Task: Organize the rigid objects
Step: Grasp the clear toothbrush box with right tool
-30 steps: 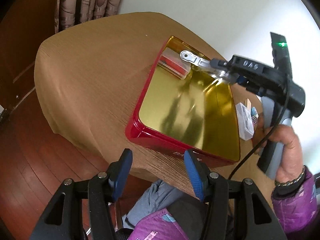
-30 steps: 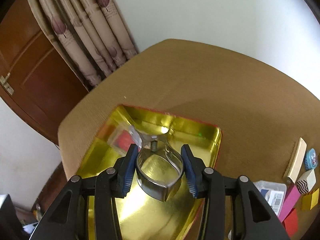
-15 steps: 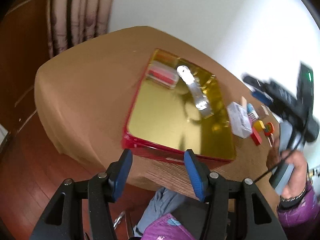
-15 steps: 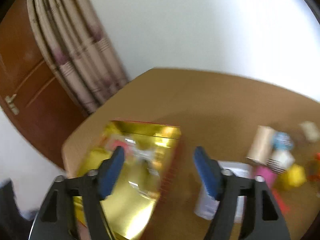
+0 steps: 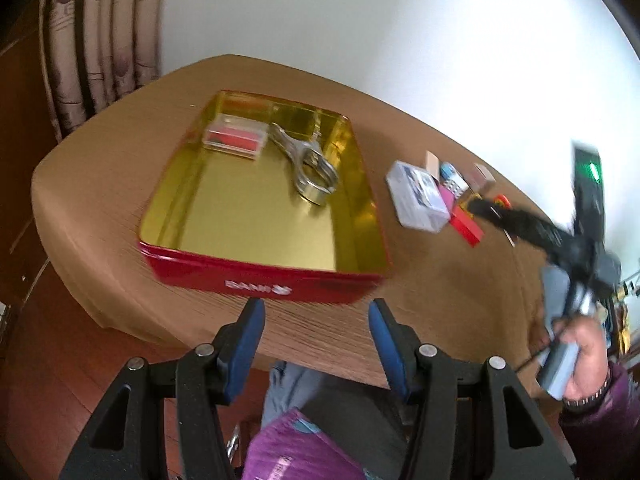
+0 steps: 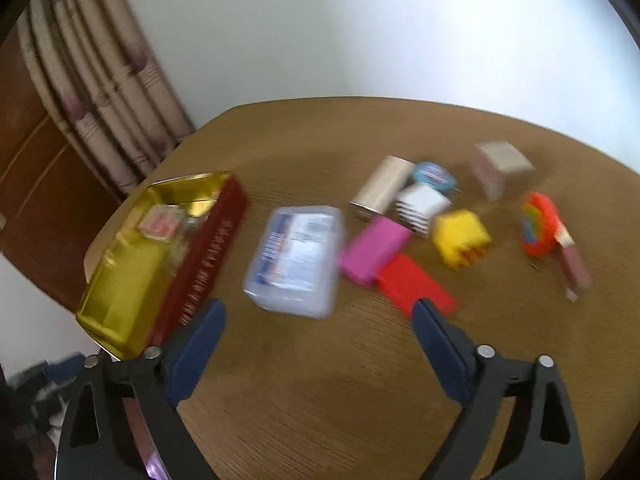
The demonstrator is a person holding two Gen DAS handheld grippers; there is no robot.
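Observation:
A red tin (image 5: 264, 284) with a gold inside stands on the brown table. In it lie a clear case with red contents (image 5: 234, 140) and a metal clip (image 5: 308, 160). My left gripper (image 5: 316, 344) hangs open and empty off the table's near edge, in front of the tin. My right gripper (image 6: 320, 344) hovers over the table right of the tin (image 6: 200, 256), its jaws opening with nothing between them. Just beyond its fingers lies a clear plastic box (image 6: 296, 260), with a pink block (image 6: 372, 248) and a red block (image 6: 412, 284) beside it.
Further right are a yellow cube (image 6: 460, 240), a striped white block (image 6: 420, 204), a beige block (image 6: 380, 188), a blue round item (image 6: 434, 176), a pale box (image 6: 500, 164) and an orange disc (image 6: 538, 228). A hand (image 5: 580, 352) holds the right gripper. Curtains and a wooden door stand behind.
My right gripper let go of the metal clip in the tin, opened wide and swung right, over the loose items. My left gripper shifted, so the tin now shows from the front.

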